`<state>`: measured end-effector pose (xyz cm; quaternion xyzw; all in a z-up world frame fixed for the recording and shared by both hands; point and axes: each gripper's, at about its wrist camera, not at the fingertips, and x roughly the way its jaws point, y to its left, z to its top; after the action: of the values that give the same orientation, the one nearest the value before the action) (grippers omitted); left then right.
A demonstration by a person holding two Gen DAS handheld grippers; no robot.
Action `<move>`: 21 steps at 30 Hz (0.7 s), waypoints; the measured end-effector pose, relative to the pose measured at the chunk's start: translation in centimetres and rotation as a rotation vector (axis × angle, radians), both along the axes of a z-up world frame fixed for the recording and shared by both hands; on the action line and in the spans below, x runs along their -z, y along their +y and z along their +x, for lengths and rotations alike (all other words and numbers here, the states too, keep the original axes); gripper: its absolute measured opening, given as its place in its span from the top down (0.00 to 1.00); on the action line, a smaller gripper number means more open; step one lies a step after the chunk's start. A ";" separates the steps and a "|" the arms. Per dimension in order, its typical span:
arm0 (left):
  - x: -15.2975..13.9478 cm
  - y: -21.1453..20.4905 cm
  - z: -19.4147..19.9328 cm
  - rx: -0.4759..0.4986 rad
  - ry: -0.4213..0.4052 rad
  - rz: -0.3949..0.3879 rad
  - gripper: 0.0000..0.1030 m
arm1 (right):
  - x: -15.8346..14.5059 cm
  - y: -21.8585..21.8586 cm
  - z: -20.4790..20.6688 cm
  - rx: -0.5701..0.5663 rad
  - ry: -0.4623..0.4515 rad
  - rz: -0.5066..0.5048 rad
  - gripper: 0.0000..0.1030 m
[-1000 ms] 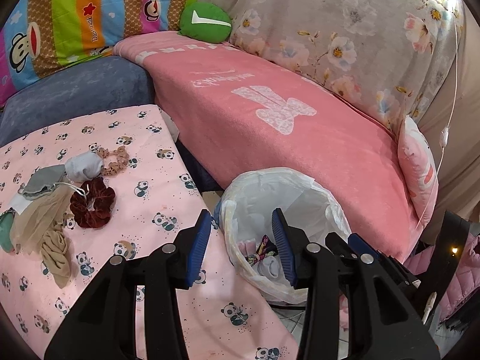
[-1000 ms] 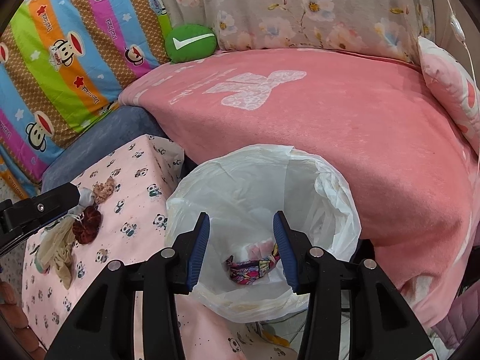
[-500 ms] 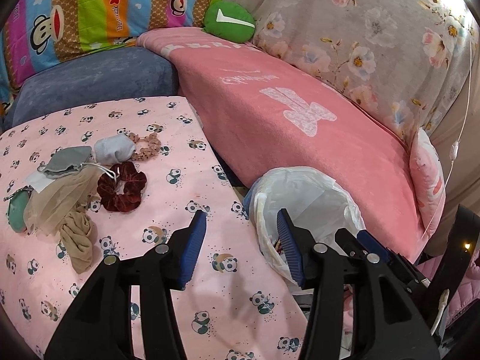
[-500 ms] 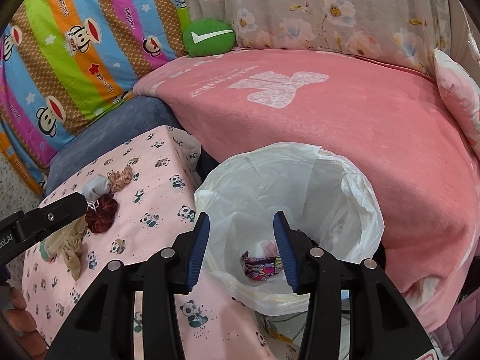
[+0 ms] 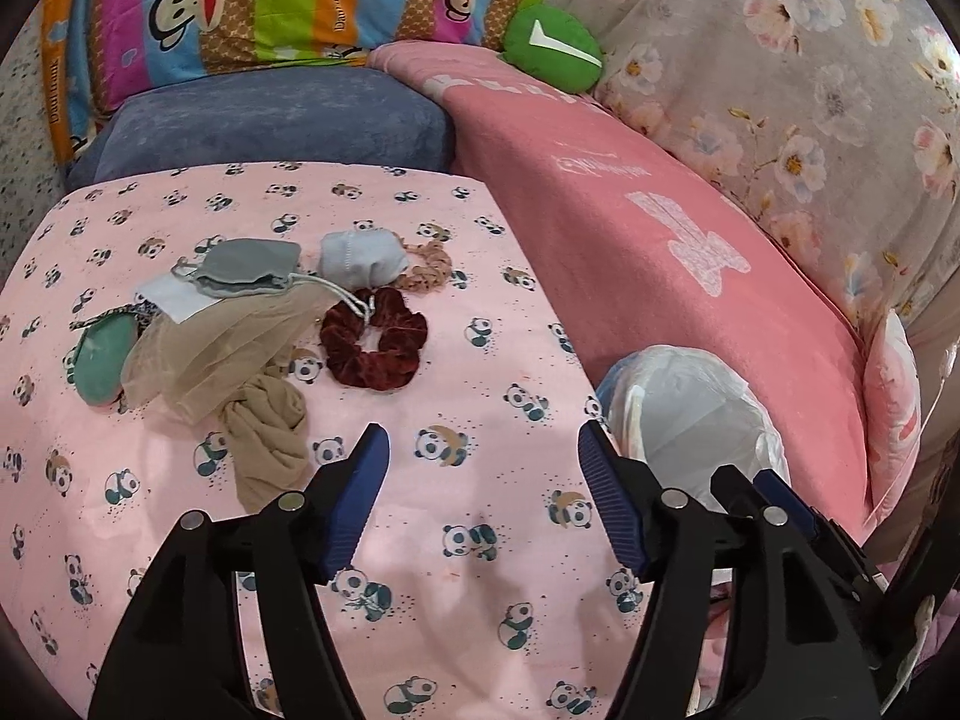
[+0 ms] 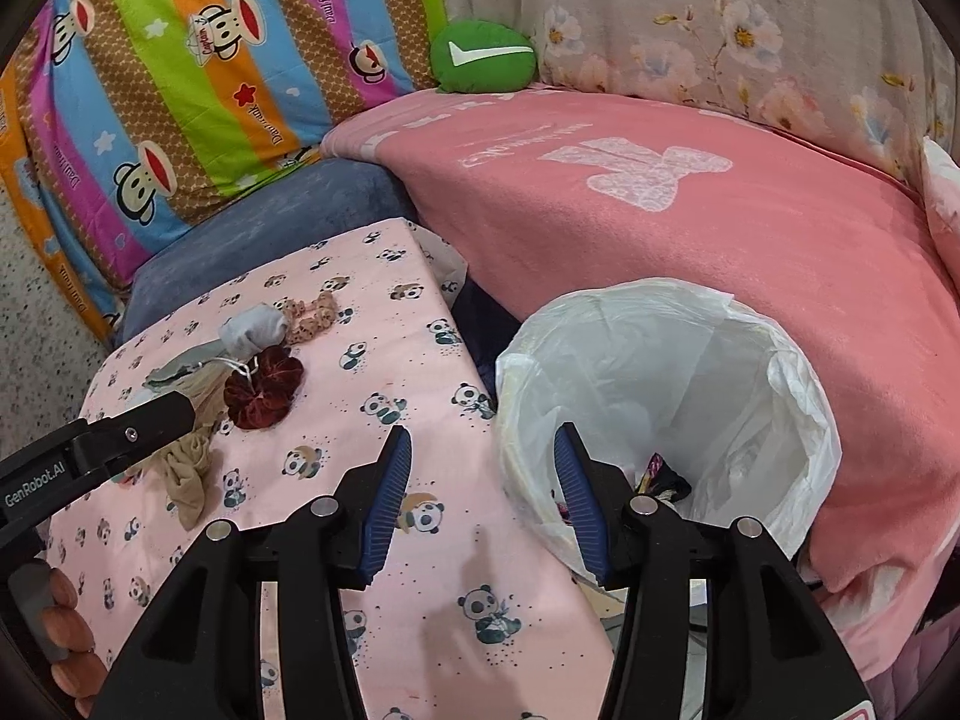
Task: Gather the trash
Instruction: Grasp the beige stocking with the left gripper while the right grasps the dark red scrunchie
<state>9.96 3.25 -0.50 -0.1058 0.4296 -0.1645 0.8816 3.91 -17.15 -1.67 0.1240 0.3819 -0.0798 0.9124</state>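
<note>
Both the left gripper [image 5: 483, 450] and right gripper [image 6: 482, 450] gaped wide, holding nothing. Trash sat clustered on the panda cloth [image 5: 480, 360] at ten o'clock: maroon scrunchie [image 5: 373, 339], tan stocking [image 5: 267, 438], grey masks [image 5: 252, 267]. The lined bin [image 6: 660, 372] stood at two o'clock against the pink sofa [image 6: 720, 228].

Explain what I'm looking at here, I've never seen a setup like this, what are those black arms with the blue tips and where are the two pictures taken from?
They are two hand-held grippers, not a robot: a person holds one in each hand. Each carries a wide-angle camera that looks out along its two blue-padded fingers, so each picture is one gripper's own view.

The left gripper is open and holds nothing. It points over a table with a pink panda-print cloth. On it lie a dark red scrunchie, a beige stocking, a grey mask and other small cloth items.

The right gripper is also open, with nothing in it, near the rim of a trash bin with a white bag, beside the table, with some colourful scraps already inside.
</note>
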 end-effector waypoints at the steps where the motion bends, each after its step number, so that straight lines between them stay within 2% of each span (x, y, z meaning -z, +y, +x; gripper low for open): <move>1: 0.2 0.6 0.0 -0.014 0.003 0.001 0.36 | 0.0 0.5 0.1 -0.010 0.001 -0.002 0.53; 9: 1.9 5.2 0.5 -0.100 0.045 -0.002 0.32 | 0.3 4.6 1.6 -0.091 0.017 -0.007 0.51; 13: 2.9 7.1 1.0 -0.144 0.075 -0.013 0.26 | 0.6 6.6 2.5 -0.132 0.026 -0.007 0.51; 21: 5.9 8.2 3.5 -0.187 0.154 -0.026 0.26 | 1.8 9.4 4.8 -0.183 0.052 0.003 0.51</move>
<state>13.49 11.50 -6.45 -0.1692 0.4820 -0.0785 0.8561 8.74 -7.76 -3.45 0.0879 0.4154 0.0015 0.9054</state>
